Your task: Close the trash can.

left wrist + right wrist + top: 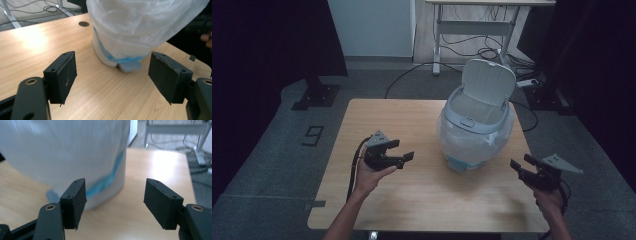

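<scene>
rounded plastic bin (pixel 474 125) wears crinkly bag; left gripper (pixel 399 151), right gripper (pixel 523 165) fingers spread.

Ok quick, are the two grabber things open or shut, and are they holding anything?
Left gripper: jaws open, holding nothing.
Right gripper: jaws open, holding nothing.

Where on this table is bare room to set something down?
The wooden table is bare left of the lined pedal bin, from its far edge to the left gripper. The near strip between both hands is bare too. The tightest spot is beside the bin's right, near the right gripper.
</scene>
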{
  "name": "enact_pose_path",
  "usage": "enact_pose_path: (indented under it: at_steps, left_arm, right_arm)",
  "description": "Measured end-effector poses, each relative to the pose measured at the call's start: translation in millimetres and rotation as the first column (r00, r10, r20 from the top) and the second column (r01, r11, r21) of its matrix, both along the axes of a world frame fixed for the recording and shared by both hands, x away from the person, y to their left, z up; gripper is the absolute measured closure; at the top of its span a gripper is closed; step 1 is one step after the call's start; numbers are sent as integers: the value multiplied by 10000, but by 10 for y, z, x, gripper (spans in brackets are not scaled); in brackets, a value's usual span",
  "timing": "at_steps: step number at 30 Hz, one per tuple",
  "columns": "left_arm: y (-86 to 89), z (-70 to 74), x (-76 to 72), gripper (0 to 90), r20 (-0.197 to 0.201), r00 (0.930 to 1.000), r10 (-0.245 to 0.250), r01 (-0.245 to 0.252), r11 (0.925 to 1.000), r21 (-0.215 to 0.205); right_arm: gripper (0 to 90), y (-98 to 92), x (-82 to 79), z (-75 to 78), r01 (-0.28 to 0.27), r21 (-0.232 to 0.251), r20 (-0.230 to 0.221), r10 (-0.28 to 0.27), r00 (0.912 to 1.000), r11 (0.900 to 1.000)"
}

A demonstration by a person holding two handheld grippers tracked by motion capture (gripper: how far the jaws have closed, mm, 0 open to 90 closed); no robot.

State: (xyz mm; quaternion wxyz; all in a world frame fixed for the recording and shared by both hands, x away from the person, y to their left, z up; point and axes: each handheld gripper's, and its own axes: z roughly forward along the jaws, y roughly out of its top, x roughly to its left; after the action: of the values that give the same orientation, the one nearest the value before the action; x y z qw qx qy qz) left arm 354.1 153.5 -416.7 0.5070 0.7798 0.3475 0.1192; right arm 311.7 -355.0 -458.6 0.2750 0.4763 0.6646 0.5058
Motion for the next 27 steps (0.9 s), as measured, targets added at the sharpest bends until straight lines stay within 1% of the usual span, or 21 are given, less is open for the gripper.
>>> enact_pose_path:
  at_steps: [2,3,5,6,9,11,14,15,16,18,20,22,24,27]
  left_arm:
    - [21,-41,-23,227,-75,10000,-32,32,10000,-17]
    - [31,-63,-34,227,-102,9999,-36,36,10000,-12]
    - [46,-116,-56,229,-208,9998,-39,39,10000,0]
    - [50,-133,-62,229,-232,9997,-33,33,10000,-1]
    - [69,-192,-82,231,-334,9994,-43,43,10000,-18]
    - [76,-225,-89,231,-393,9992,-36,36,10000,6]
    - [83,-256,-89,230,-448,9990,-59,62,10000,76]
    - [86,-259,-88,230,-449,9990,-84,90,9999,128]
    - [86,-259,-89,230,-435,9990,-81,87,9999,132]
    - [92,-255,-93,230,-429,9990,-100,105,9999,118]
    - [97,-258,-93,230,-425,9990,-106,112,9998,145]
    - [102,-264,-91,230,-474,9988,-78,87,9998,185]
    - [111,-266,-90,230,-474,9988,-76,86,9997,209]
    - [138,-271,-103,230,-502,9987,-27,37,9998,193]
  right_arm:
    - [330,-7,65,171,-92,70,251,91,9996,9999]
    - [326,-8,91,230,-115,95,314,112,9994,9999]
    - [323,-10,172,392,-181,204,529,170,9985,9996]
    - [320,-7,230,500,-239,292,620,221,9978,9993]
    - [315,16,348,716,-368,352,847,337,9958,9987]
    - [312,45,456,897,-621,457,1010,573,9932,9970]
    - [305,90,617,1091,-907,695,1127,825,9902,9935]
    - [302,102,662,1132,-949,730,1129,863,9898,9928]
    - [295,121,741,1194,-1011,709,1140,927,9892,9923]
    - [284,149,859,1266,-1018,694,1093,938,9896,9924]
    - [271,181,1021,1341,-997,727,976,924,9909,9924]
    - [260,204,1163,1401,-924,752,915,854,9921,9929]
    - [250,223,1295,1458,-883,877,908,803,9926,9922]
    - [242,248,1449,1525,-933,1021,976,834,9917,9904]
